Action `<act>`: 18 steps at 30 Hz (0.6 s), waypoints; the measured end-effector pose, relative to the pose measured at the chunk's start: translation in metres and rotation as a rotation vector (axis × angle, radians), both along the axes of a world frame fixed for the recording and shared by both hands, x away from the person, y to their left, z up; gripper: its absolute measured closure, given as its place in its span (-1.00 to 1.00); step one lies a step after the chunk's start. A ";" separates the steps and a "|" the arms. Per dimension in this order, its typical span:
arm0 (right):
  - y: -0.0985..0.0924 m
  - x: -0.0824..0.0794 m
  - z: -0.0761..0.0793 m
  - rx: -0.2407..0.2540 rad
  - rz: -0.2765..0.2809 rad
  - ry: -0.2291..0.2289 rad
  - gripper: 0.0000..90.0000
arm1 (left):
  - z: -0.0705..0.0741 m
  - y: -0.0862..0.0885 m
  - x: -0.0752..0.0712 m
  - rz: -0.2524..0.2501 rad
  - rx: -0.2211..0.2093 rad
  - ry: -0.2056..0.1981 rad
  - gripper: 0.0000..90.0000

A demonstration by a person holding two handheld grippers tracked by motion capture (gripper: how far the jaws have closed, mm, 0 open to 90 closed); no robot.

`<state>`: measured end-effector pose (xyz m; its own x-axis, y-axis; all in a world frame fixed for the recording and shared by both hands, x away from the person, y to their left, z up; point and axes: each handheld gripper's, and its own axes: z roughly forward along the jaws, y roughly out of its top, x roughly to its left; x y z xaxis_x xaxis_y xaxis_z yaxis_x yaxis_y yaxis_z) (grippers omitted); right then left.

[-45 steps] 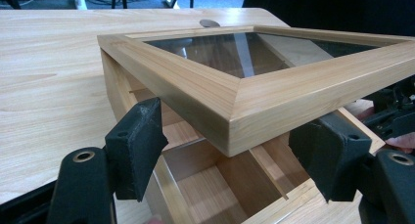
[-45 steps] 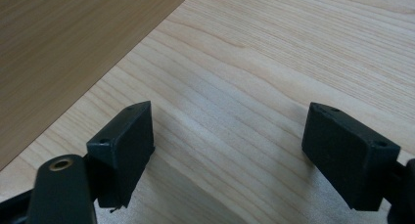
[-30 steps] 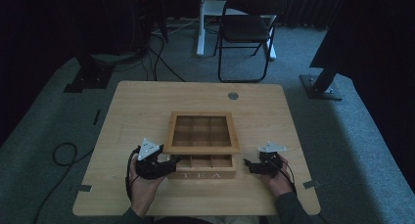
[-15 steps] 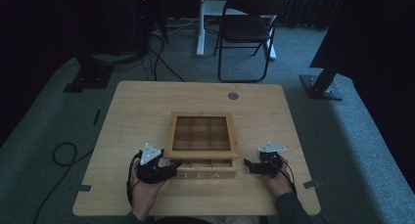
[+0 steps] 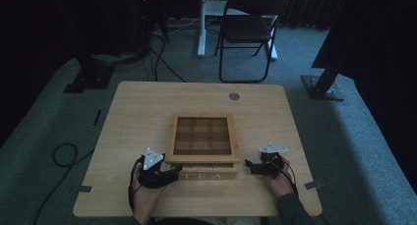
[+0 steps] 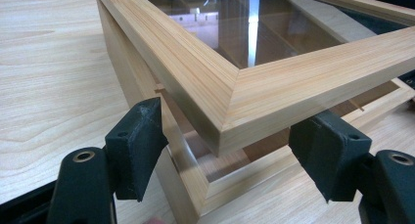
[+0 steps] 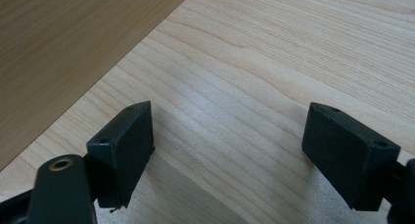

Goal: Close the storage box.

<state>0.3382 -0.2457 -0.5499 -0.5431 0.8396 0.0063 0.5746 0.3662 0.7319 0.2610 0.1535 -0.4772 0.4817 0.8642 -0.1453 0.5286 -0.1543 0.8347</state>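
Lots you can't really make out here. In the high view the back of the room at the top is basically black, and the chair (image 5: pixel 248 28) is cut off by the top edge. The person's forearms run off the bottom. The tea box (image 5: pixel 207 173) has its front mostly tucked under the lid (image 5: pixel 202 158). In the left gripper view the lid's glass (image 6: pixel 254 28) is all reflections, so the compartments underneath stay murky, and the lid is cropped at the top and right.

My left gripper (image 5: pixel 173 172) is black with a grey three-cornered plate on top and a black cable looping behind it. My right gripper (image 5: pixel 248 165) matches, its blocky pads (image 7: pixel 128 136) showing small screw holes. My sleeve (image 5: pixel 295 211) is dark.
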 end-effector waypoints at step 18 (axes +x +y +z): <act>0.000 0.000 0.000 -0.001 0.002 -0.002 -0.58 | -0.009 -0.001 -0.007 -0.006 0.023 0.011 -0.34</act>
<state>0.3384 -0.2459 -0.5499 -0.5444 0.8388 0.0048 0.5729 0.3676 0.7326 0.2538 0.1529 -0.4860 0.4855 0.8644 -0.1306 0.5365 -0.1767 0.8252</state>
